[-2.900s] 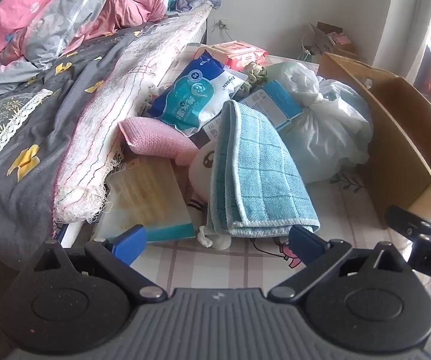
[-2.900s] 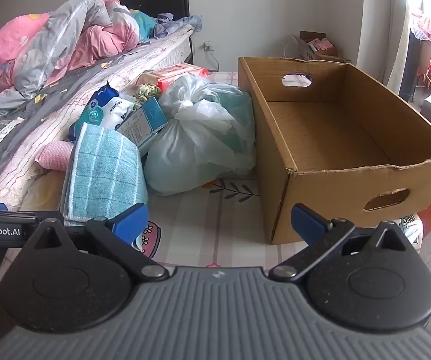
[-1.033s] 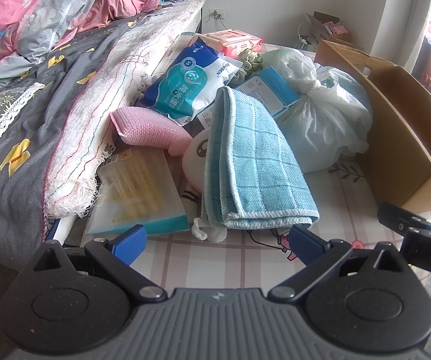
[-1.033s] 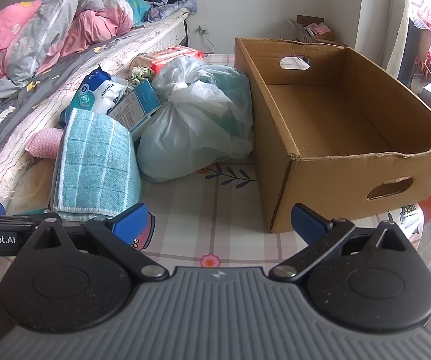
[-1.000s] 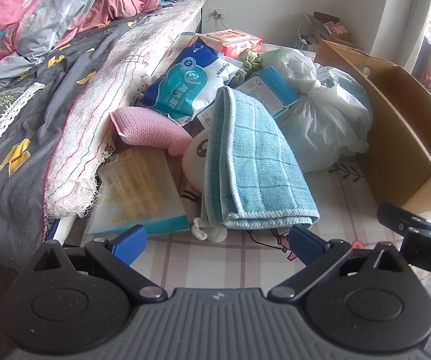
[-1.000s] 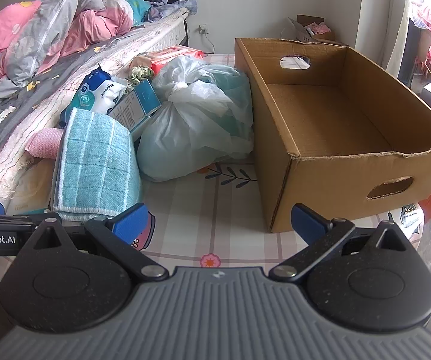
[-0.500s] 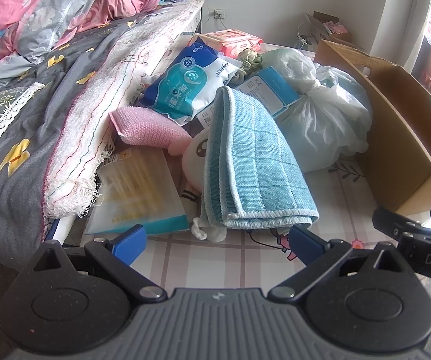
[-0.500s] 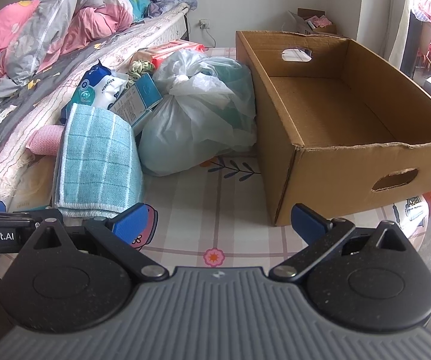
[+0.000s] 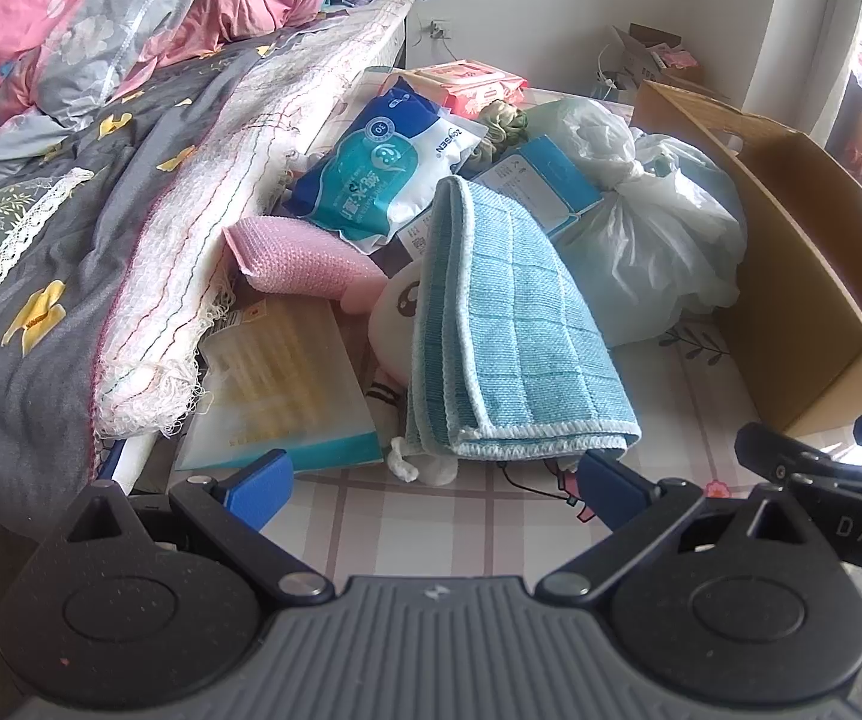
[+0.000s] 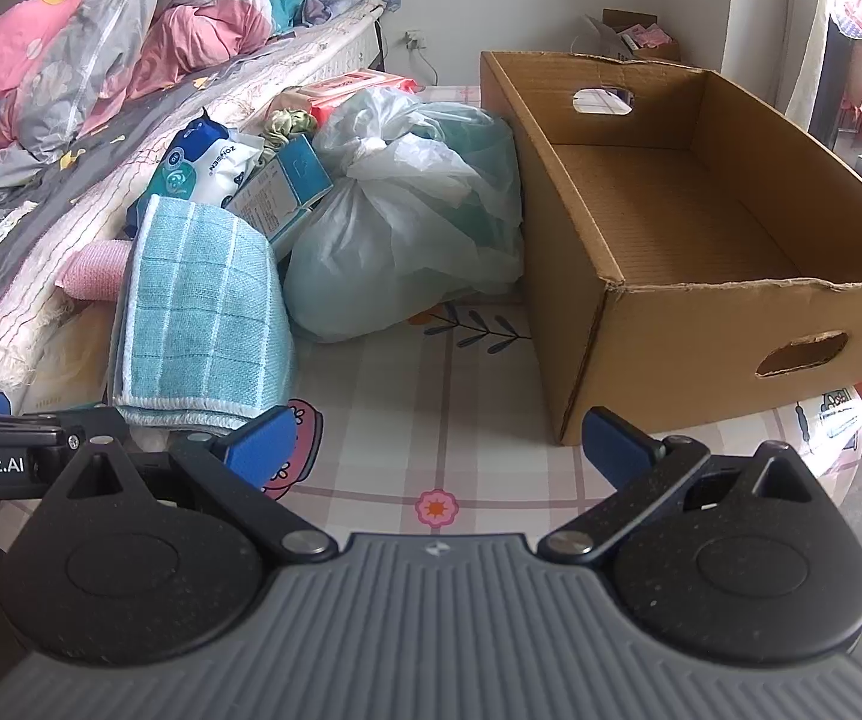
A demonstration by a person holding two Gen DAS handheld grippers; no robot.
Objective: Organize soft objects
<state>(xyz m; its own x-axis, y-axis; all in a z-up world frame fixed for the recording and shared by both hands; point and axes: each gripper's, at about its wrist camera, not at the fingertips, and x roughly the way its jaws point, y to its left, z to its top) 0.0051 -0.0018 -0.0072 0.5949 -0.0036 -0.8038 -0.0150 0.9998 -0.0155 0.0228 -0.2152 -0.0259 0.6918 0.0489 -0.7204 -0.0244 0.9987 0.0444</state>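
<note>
Left wrist: crept a bit closer since a second ago. Left gripper (image 9: 431, 477) gaping wide, empty, folded blue towel (image 9: 515, 330) right ahead between the jaws. Probably first grab.

Right wrist: right gripper (image 10: 437, 441) also wide, holding nothing, nudged nearer too. Empty cardboard box (image 10: 701, 276) ahead of the right jaw, tied plastic bag (image 10: 407, 228) dead ahead. Patterned mat (image 10: 431, 396) underneath, messy bed (image 10: 71, 90) off left.

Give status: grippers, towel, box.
Left gripper open, right gripper open, both empty. Folded blue checked towel untouched atop the pile. Open brown cardboard box empty. Tied pale plastic bag sits between towel and box.
</note>
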